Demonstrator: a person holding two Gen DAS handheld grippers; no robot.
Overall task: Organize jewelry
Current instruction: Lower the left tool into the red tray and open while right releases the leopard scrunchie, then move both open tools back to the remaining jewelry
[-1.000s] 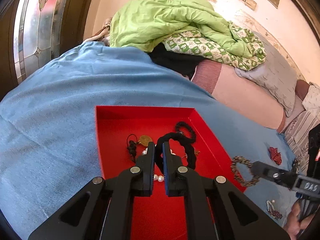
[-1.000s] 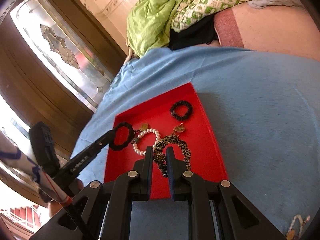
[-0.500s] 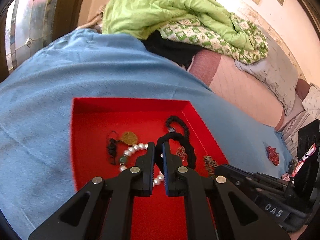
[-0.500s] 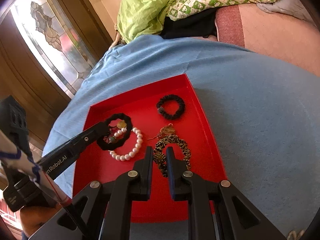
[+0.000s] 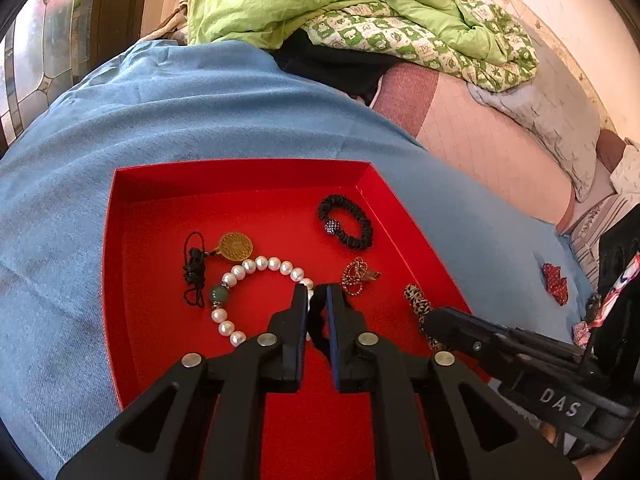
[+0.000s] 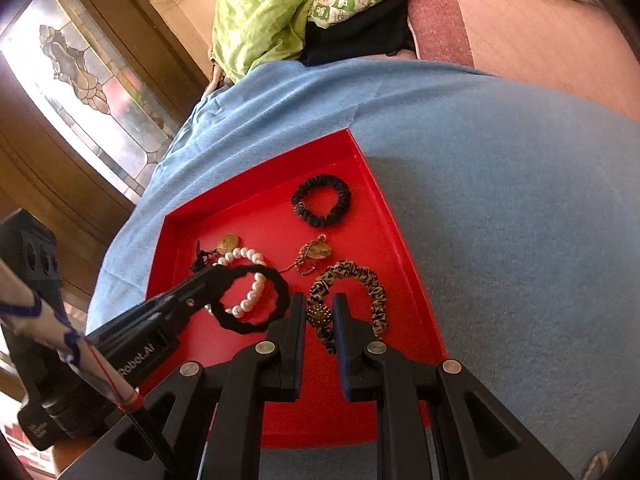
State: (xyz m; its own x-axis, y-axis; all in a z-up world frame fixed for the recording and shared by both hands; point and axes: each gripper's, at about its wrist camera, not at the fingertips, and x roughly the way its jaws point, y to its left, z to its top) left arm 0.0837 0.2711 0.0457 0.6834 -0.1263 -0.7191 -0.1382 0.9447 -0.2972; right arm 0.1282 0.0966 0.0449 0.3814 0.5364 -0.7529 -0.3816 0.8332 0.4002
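Note:
A red tray [image 5: 240, 172] [image 6: 404, 240] lies on a blue cloth. My left gripper [image 5: 317, 294] [image 6: 218, 274] is shut on a black scrunchie [image 5: 318, 320] [image 6: 276, 288] and holds it low over a pearl bracelet [image 5: 256, 266] [image 6: 256, 284]. My right gripper [image 6: 318, 304] [image 5: 430, 318] has its jaws parted a little around the bead of a leopard scrunchie [image 6: 360, 274] [image 5: 416, 300], which lies in the tray. A second black scrunchie [image 5: 346, 222] [image 6: 322, 200], a gold pendant on black cord [image 5: 236, 246] [image 6: 228, 243] and a gold charm [image 5: 358, 276] [image 6: 316, 252] also lie there.
The blue cloth [image 5: 180, 112] [image 6: 500, 200] covers a bed. A green quilt [image 5: 320, 4] [image 6: 272, 8] is piled at the far end. Small red items [image 5: 554, 278] lie on the cloth right of the tray. A stained-glass door [image 6: 92, 92] stands left.
My left gripper has carried the black scrunchie lower and nearer over the pearl bracelet. My right gripper has brought the leopard scrunchie into the tray and its jaws have parted a little.

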